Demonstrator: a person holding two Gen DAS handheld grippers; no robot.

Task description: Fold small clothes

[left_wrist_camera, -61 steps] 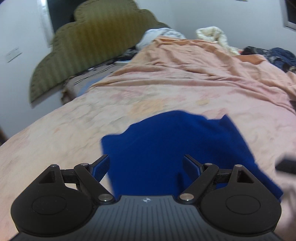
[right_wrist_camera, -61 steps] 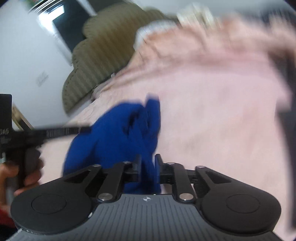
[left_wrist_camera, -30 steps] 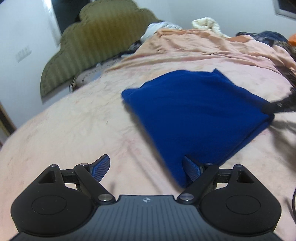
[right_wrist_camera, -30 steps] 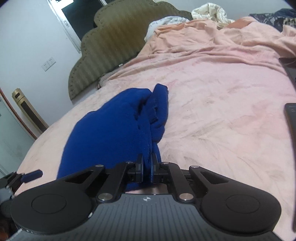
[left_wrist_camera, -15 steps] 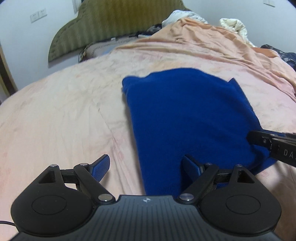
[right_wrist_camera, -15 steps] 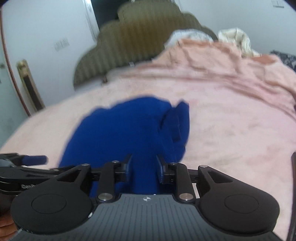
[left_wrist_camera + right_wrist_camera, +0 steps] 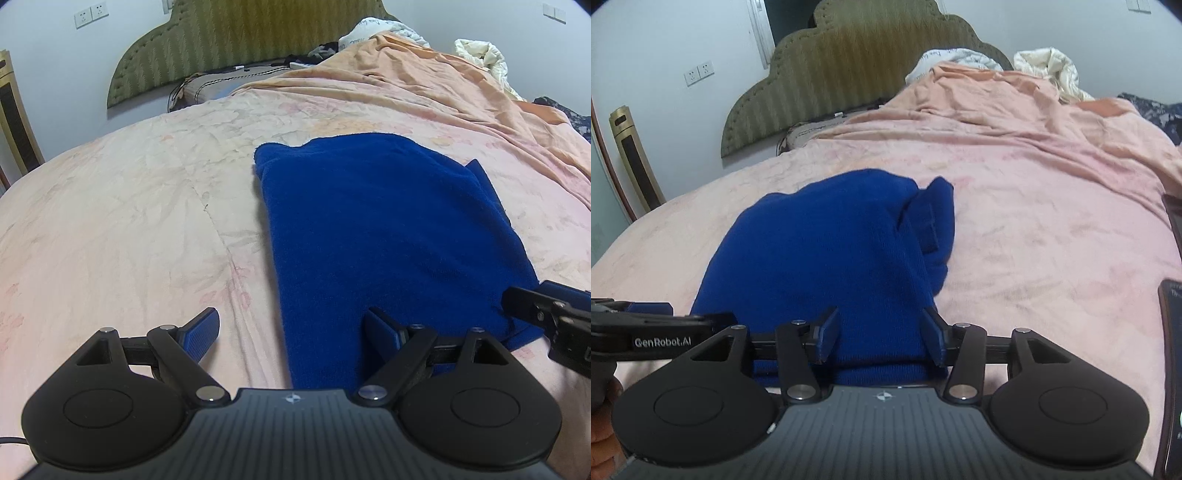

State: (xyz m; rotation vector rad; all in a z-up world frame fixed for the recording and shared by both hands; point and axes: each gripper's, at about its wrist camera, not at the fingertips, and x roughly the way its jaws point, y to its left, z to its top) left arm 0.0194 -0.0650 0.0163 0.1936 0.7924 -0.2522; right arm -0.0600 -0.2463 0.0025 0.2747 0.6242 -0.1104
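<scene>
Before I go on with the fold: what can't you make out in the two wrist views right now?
- Near hem of the blue garment: right wrist view, hidden behind the right gripper, whose jaws are opening astride it.
- Dark flat object: right wrist view, cut off by the right edge; unidentifiable.
- Layers under the garment's top fold: both views, covered.
- Left gripper: open over the garment's left edge; contact unclear.

Your left tool (image 7: 291, 328) is black, with two round discs, silver screws and blue pads (image 7: 201, 328) on its fingers. Your right tool (image 7: 881, 334) looks the same, with a ribbed grey top. White letters on the side of the left one read "GenRobot.AI". A thin dark cable, maybe, trails at its corner.
</scene>
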